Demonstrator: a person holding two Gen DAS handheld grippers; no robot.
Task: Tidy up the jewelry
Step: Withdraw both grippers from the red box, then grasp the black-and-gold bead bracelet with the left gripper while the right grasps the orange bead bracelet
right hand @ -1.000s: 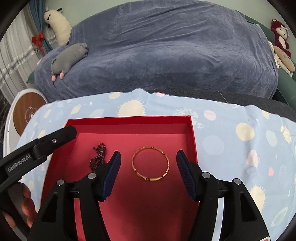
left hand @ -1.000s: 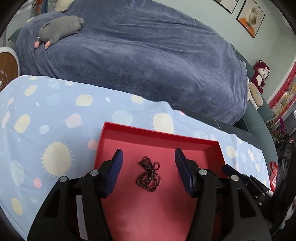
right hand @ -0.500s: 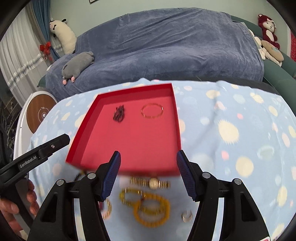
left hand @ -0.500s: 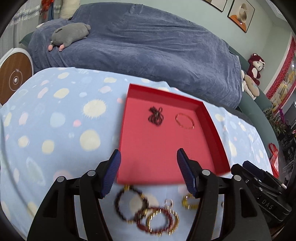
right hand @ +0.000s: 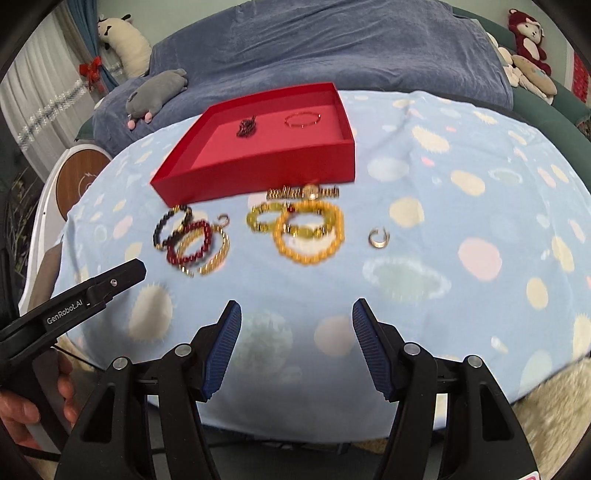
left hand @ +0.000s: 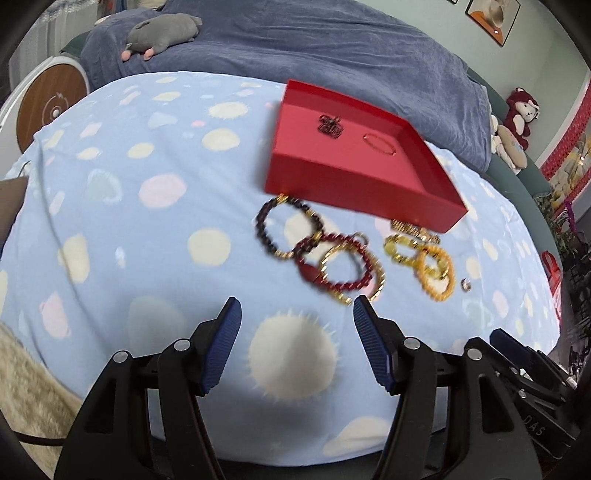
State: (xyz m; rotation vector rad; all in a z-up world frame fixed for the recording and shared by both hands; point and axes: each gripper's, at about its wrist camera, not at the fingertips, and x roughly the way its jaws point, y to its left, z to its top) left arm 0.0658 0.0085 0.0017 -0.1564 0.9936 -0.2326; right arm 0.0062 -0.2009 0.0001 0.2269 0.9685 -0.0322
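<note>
A red tray (left hand: 354, 192) (right hand: 258, 170) lies on the blue spotted cloth and holds a dark beaded chain (left hand: 330, 125) (right hand: 246, 126) and a thin gold bangle (left hand: 379, 143) (right hand: 302, 119). In front of the tray lie a dark bead bracelet (left hand: 266, 232) (right hand: 162, 229), a red bead bracelet (left hand: 364, 282) (right hand: 205, 242), yellow bead bracelets (left hand: 437, 291) (right hand: 306, 254), a gold watch (right hand: 303, 192) and a small ring (right hand: 378, 237) (left hand: 466, 284). My left gripper (left hand: 297, 347) and right gripper (right hand: 297, 347) are both open and empty, hovering over the cloth's near edge, short of the jewelry.
A bed with a dark blue cover (left hand: 332, 48) lies behind, with a grey plush (left hand: 162, 31) on it. A round wooden-topped stool (left hand: 48, 103) stands at the left. Plush toys (right hand: 528, 44) sit at the far right. The left gripper's body (right hand: 74, 306) shows in the right wrist view.
Both grippers have pulled back from inside the tray to the cloth's near edge. The chain and bangle stay in the tray, and the loose jewelry in front has come into view.
</note>
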